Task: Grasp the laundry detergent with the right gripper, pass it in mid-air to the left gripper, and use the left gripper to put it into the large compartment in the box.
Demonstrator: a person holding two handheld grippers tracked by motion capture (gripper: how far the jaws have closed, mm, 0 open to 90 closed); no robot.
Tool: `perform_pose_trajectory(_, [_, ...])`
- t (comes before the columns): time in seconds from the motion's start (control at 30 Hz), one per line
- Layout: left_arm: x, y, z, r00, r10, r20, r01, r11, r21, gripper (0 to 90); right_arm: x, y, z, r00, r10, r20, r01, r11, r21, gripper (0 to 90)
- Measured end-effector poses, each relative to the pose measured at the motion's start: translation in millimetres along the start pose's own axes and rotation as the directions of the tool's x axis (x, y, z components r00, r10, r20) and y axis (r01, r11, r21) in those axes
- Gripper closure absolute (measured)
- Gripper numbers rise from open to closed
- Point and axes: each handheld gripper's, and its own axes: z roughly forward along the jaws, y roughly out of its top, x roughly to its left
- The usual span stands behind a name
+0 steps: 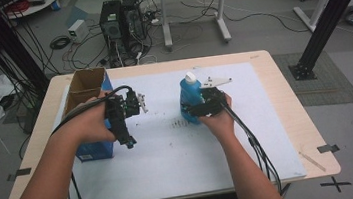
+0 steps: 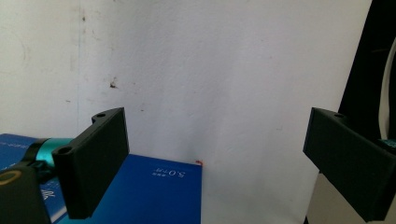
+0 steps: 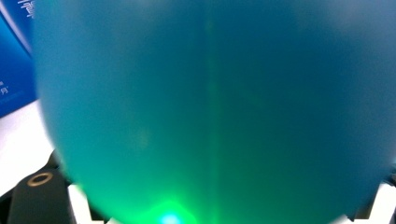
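right tongs (image 1: 196,108) clamp the upright blue bottle (image 1: 190,98); left tongs (image 1: 130,142) gape, well apart.

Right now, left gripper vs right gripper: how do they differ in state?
The left gripper has its jaws wide apart with nothing between them; the right gripper is pressed against the blue bottle, seemingly clamping it. The left gripper hangs beside the open blue box; the right sits mid-table. Both are hand-held over the white mat.
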Motion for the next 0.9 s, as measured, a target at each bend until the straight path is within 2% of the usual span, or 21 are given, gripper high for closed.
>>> perform_pose_trajectory(0.37, [0.6, -0.1, 0.7, 1.0000, -0.006, -0.001, 0.006, 1.0000, 0.003, 6.9, 3.4, -0.2, -0.2, 0.9990, -0.011, 0.044, 0.012, 0.999, -0.037, 13.6])
perform_pose_trajectory(0.4, [1.0, 0.2, 0.9, 1.0000, -0.004, -0.003, 0.004, 1.0000, 0.004, 6.9, 4.4, -0.5, -0.8, 0.9984, -0.018, 0.053, 0.020, 0.999, -0.042, 17.3])
perform_pose_trajectory(0.5, [1.2, 0.6, 1.0, 1.0000, -0.002, -0.002, 0.002, 1.0000, 0.006, 6.9, 4.9, -0.7, -0.4, 0.9985, -0.018, 0.053, 0.020, 0.999, -0.043, 18.1])
perform_pose_trajectory(0.57, [1.3, 0.7, 0.9, 1.0000, 0.001, -0.001, -0.001, 0.9999, 0.010, 6.9, 5.4, -1.5, 0.4, 0.9986, -0.019, 0.050, 0.021, 0.999, -0.039, 22.7])
perform_pose_trajectory(0.9, [1.7, -0.4, 0.7, 1.0000, -0.004, -0.004, 0.004, 1.0000, 0.008, 6.9, 7.3, -3.4, 2.2, 0.9969, -0.039, 0.068, 0.041, 0.999, -0.028, 28.6])
